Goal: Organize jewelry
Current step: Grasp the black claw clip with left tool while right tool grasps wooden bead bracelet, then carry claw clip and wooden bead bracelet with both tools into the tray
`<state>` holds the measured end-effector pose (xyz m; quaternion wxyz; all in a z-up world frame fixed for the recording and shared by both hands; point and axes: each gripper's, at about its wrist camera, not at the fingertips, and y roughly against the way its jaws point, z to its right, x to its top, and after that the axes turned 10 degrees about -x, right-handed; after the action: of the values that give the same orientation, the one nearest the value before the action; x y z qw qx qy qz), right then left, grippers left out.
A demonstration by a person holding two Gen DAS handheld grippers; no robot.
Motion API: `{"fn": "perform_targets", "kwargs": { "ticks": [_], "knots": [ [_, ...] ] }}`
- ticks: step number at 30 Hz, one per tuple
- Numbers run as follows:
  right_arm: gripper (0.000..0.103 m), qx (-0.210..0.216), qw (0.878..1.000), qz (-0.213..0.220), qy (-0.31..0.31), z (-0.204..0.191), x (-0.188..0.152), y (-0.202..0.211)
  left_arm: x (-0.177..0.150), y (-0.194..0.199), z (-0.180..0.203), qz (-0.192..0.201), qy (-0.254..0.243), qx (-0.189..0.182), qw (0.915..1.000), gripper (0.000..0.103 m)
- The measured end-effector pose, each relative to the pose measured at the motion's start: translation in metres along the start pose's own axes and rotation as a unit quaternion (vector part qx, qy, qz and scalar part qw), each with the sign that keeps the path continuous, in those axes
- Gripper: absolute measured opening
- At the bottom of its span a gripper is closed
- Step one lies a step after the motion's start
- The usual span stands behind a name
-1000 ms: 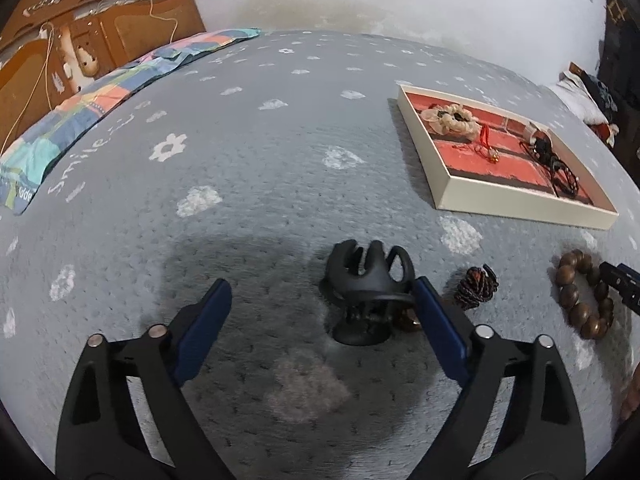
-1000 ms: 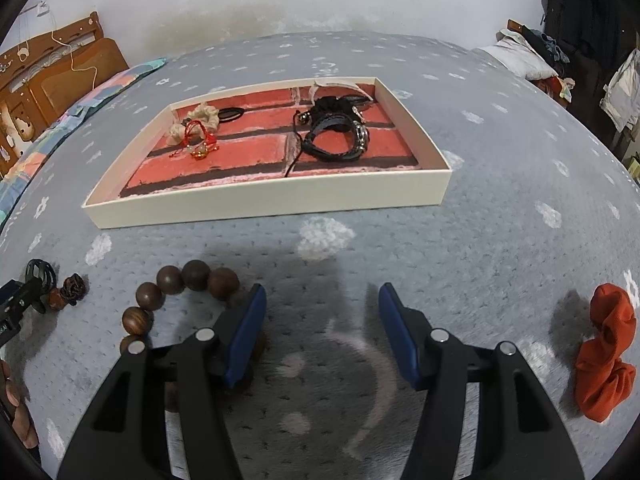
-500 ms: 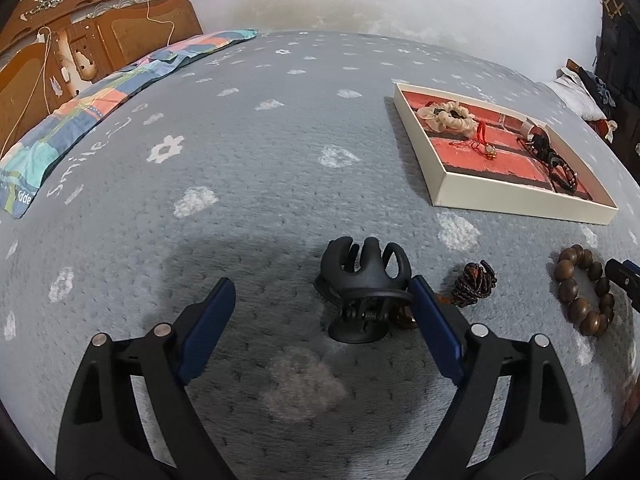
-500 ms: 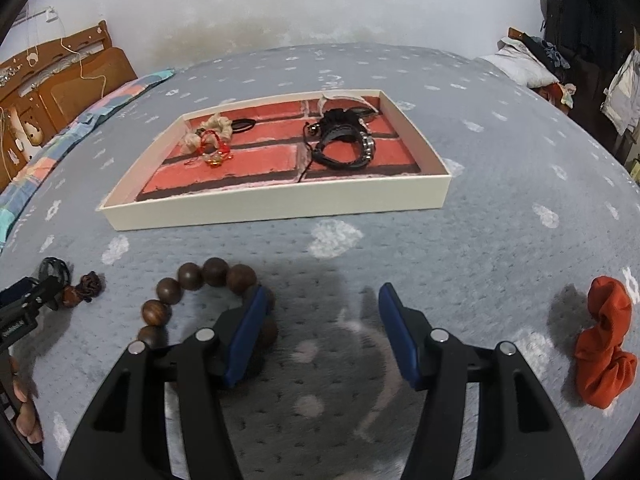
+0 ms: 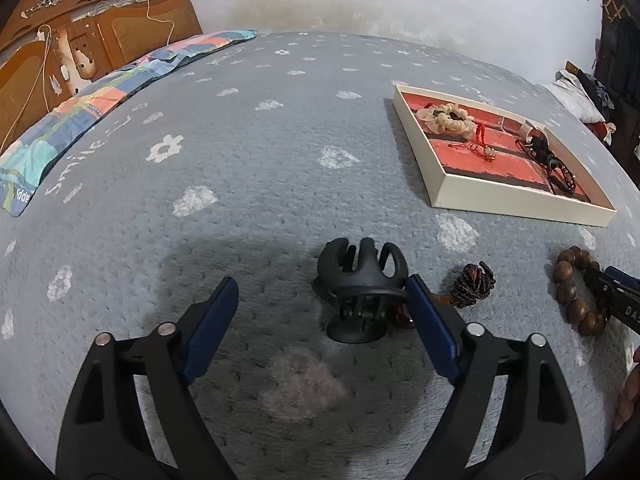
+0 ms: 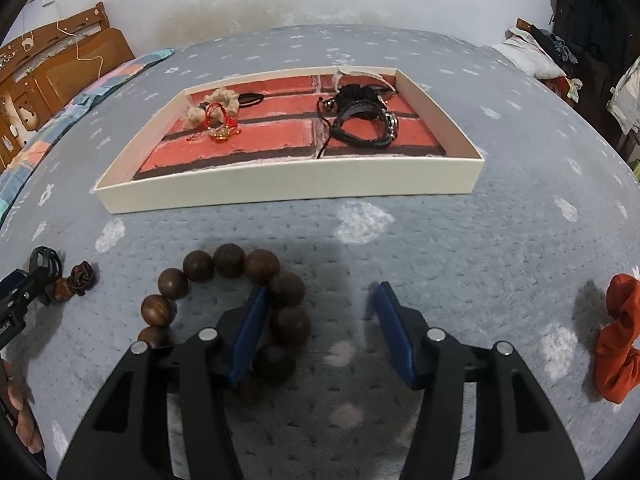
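A black claw hair clip (image 5: 362,286) stands on the grey blanket between my left gripper's (image 5: 320,300) open fingers, close to the right one. A small dark braided piece (image 5: 474,282) lies just right of it. A brown wooden bead bracelet (image 6: 228,304) lies under my right gripper's (image 6: 320,304) left finger; that gripper is open and its left finger sits inside the bead ring. The cream tray (image 6: 288,186) with a red brick lining holds a beige scrunchie, a red cord charm and black bracelets. The tray also shows in the left wrist view (image 5: 516,202).
An orange scrunchie (image 6: 616,344) lies on the blanket at the right. A patchwork pillow (image 5: 100,116) and a wooden headboard (image 5: 80,40) are at the far left. Clothes are piled at the far right (image 6: 536,56).
My right gripper has moved left and forward, so its left finger now sits over the bead bracelet. My left gripper has barely moved around the clip.
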<state>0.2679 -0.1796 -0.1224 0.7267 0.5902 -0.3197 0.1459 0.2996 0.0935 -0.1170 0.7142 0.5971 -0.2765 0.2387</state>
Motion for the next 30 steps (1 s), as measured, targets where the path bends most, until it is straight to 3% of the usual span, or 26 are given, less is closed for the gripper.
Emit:
{"fn": "perform_targets", "kwargs": {
  "ticks": [3,10,12,14,30],
  "knots": [
    [0.049,-0.009,1.0,0.001,0.008,-0.004,-0.001,0.001,-0.001,0.0,0.005,-0.001,-0.01,0.0,0.9999,0.076],
    [0.026,0.004,1.0,0.003,0.023,-0.012,-0.002,0.004,-0.003,0.001,0.008,-0.002,-0.023,-0.006,0.9997,0.065],
    [0.023,0.006,1.0,0.004,0.026,-0.013,-0.002,0.004,-0.003,0.0,0.01,-0.005,-0.029,-0.01,0.9995,0.059],
    [0.023,0.009,1.0,0.005,0.024,-0.013,-0.002,0.005,-0.004,-0.002,0.012,-0.012,-0.035,-0.006,0.9993,0.044],
    [0.019,0.042,0.997,0.053,0.029,-0.008,0.002,0.026,0.009,0.017,0.016,0.014,-0.022,-0.015,0.9996,0.044]
  ]
}}
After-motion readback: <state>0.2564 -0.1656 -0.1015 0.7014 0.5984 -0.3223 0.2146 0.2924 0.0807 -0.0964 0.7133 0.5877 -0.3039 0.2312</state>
